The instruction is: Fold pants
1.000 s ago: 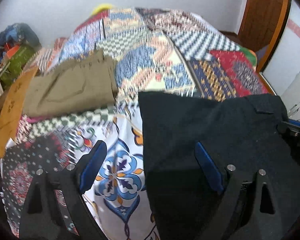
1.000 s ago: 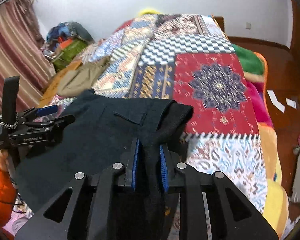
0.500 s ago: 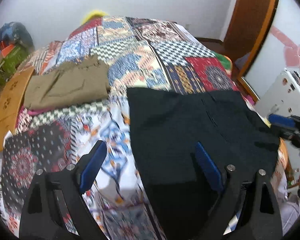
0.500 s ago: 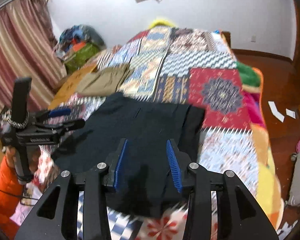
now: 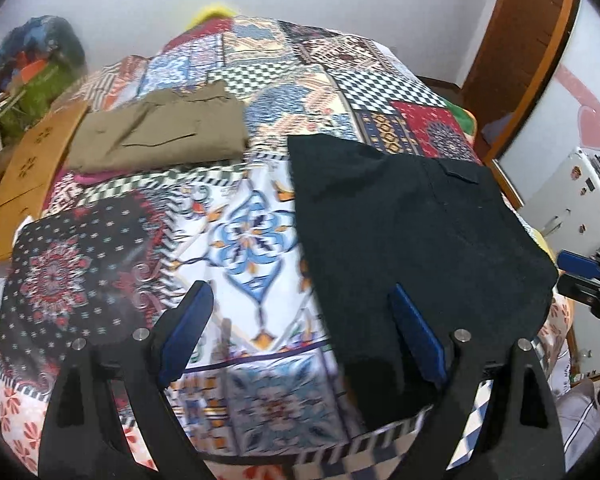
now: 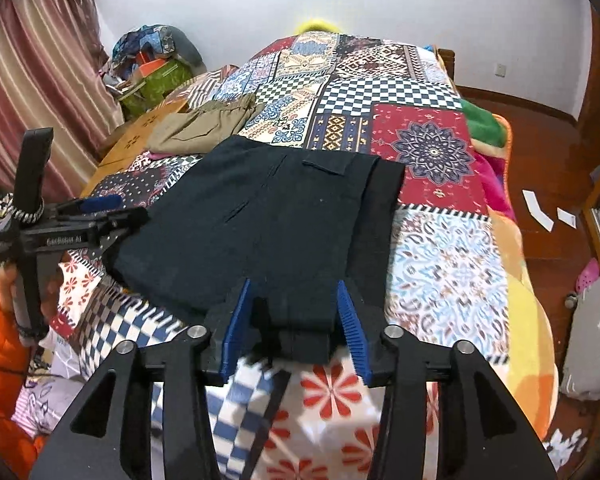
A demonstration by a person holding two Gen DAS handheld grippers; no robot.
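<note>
The folded black pants (image 6: 276,220) lie flat on the patchwork bedspread (image 6: 432,240) near its front edge; they also show in the left wrist view (image 5: 412,232). My right gripper (image 6: 292,330) is open, its blue pads apart just above the pants' near edge, holding nothing. My left gripper (image 5: 300,336) is open wide above the bedspread (image 5: 244,240), its right finger over the pants' left part. It also shows in the right wrist view (image 6: 100,210) beside the pants' left edge.
Folded khaki pants (image 5: 160,136) lie farther back on the left, also in the right wrist view (image 6: 204,126). A wooden board (image 5: 32,168) lines the bed's left side. Bags (image 6: 152,68) are piled by the curtain. A white appliance (image 5: 572,208) stands at right.
My right gripper opened and let go of the black pants, which now lie flat. Both grippers have drawn back toward the bed's front edge.
</note>
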